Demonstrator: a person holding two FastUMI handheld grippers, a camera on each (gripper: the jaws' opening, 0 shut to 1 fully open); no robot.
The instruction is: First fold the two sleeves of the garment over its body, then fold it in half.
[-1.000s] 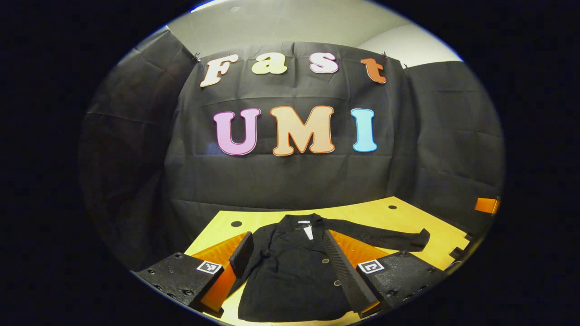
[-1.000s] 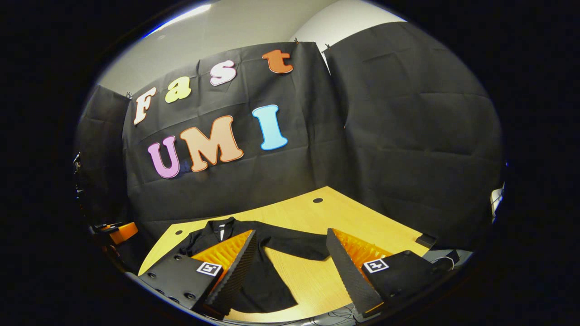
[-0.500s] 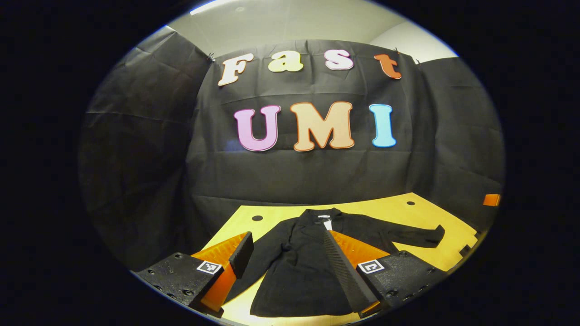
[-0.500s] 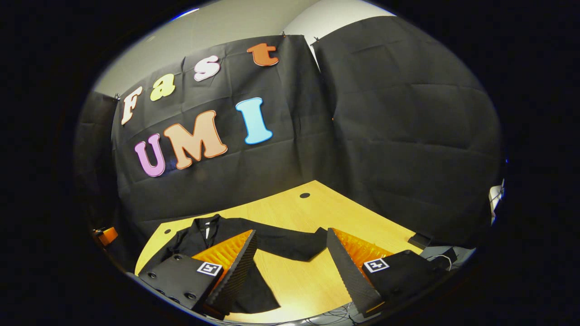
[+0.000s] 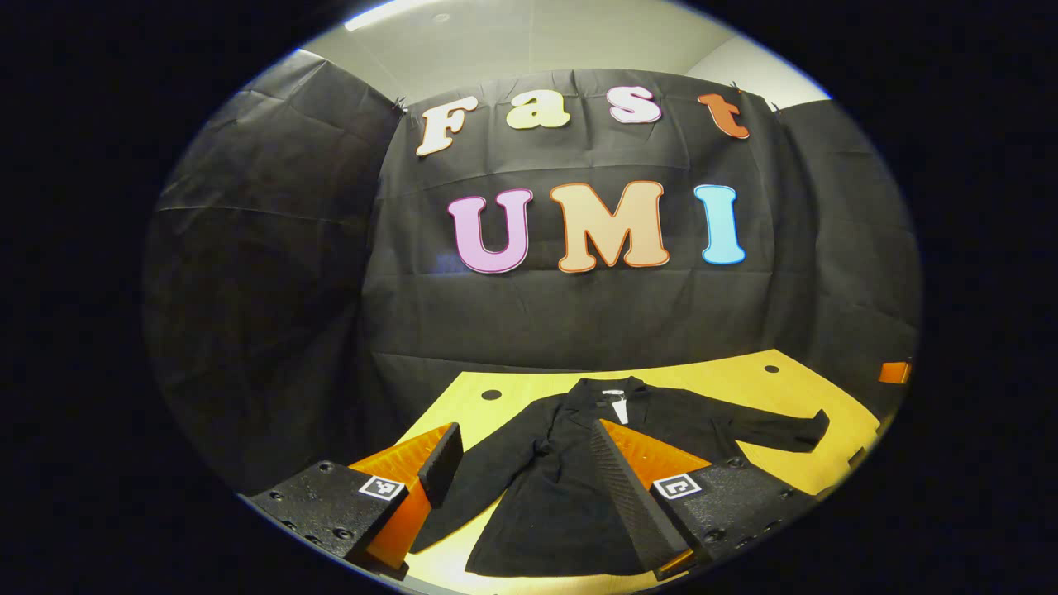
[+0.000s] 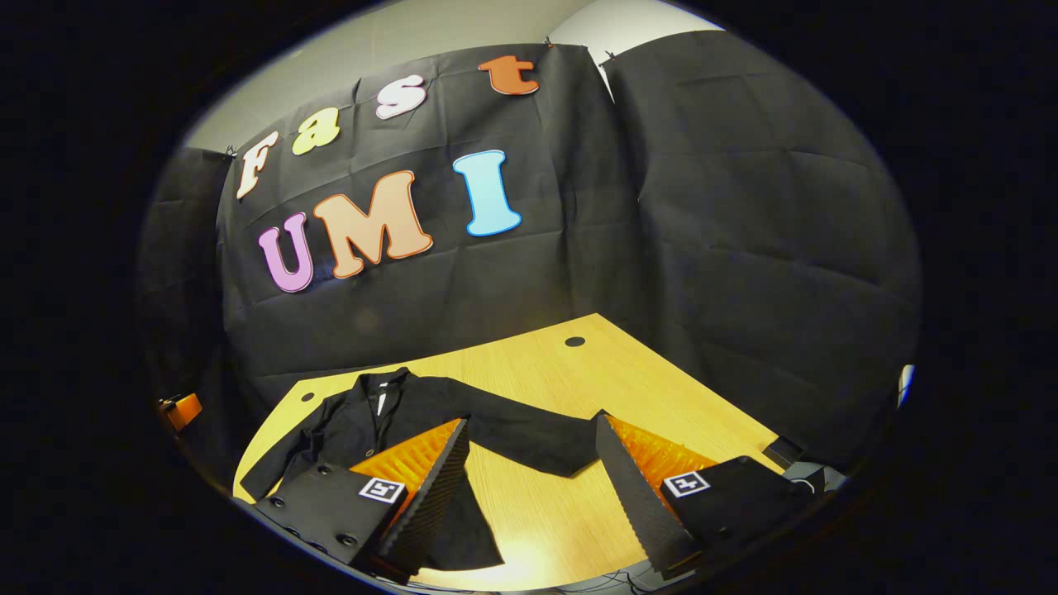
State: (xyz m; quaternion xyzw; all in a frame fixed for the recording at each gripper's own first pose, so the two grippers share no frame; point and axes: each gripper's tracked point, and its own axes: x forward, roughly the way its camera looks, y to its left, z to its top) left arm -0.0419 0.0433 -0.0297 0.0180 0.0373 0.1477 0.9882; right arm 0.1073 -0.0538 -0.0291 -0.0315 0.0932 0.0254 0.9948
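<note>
A black jacket (image 5: 570, 471) lies flat and face up on the wooden table (image 5: 744, 388), collar toward the far wall, both sleeves spread outward. My left gripper (image 5: 521, 450) hovers open over its left side and sleeve (image 5: 463, 496), with nothing between the fingers. In the right gripper view the jacket (image 6: 372, 421) lies to the left, and its right sleeve (image 6: 529, 438) reaches out between the fingers. My right gripper (image 6: 533, 446) hangs open above that sleeve's cuff end, holding nothing.
Black cloth walls close the booth behind and beside the table (image 6: 579, 380). Round cable holes (image 6: 574, 341) sit near the table's far edge. A small dark block (image 6: 781, 450) lies at the table's right edge. An orange part (image 5: 893, 372) shows far right.
Both views have shifted: the jacket sits further right in the left gripper view, and more of the table and jacket shows in the right gripper view. Both grippers stay open. The jacket has not moved.
</note>
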